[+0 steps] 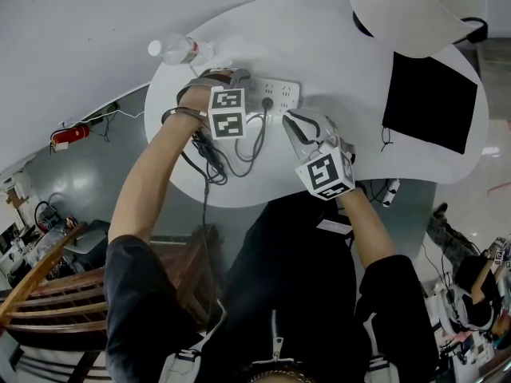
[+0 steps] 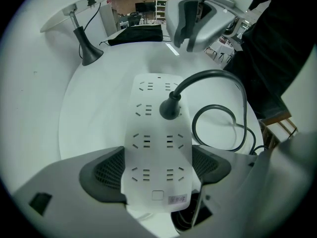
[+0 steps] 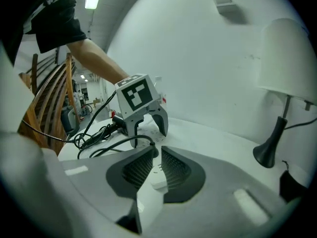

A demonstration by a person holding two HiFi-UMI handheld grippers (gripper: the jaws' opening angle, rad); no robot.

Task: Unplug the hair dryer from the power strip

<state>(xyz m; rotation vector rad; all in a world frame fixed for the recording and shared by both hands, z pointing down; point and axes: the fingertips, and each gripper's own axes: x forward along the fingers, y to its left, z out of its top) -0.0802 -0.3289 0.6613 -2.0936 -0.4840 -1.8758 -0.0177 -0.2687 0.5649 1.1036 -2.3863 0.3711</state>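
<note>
Fingers (image 2: 106,175) of left gripper (image 2: 157,155) are clamping power strip (image 2: 156,130) end on counter (image 2: 99,108); right gripper (image 3: 157,155) is hovering near plug (image 2: 169,108), fingers narrowly apart, empty.

A white, round-edged worktop (image 1: 239,183) stands against a pale wall. At its far left edge is a clear plastic bottle (image 1: 185,51) with a white cap, the cap end toward the left. At the far right corner stands a lamp with a broad white shade (image 1: 415,6). Its black flared base (image 2: 89,53) and thin stem rest on the worktop close to the wall. Just in front of the lamp, along the right edge, lies a flat black rectangle (image 1: 431,102), with a thin black cord at its near left corner. Off the worktop's near left edge a wooden chair (image 1: 56,290) with curved slats stands on the grey floor (image 1: 88,182). A small red object (image 1: 70,133) lies on the floor farther left, by the wall.
</note>
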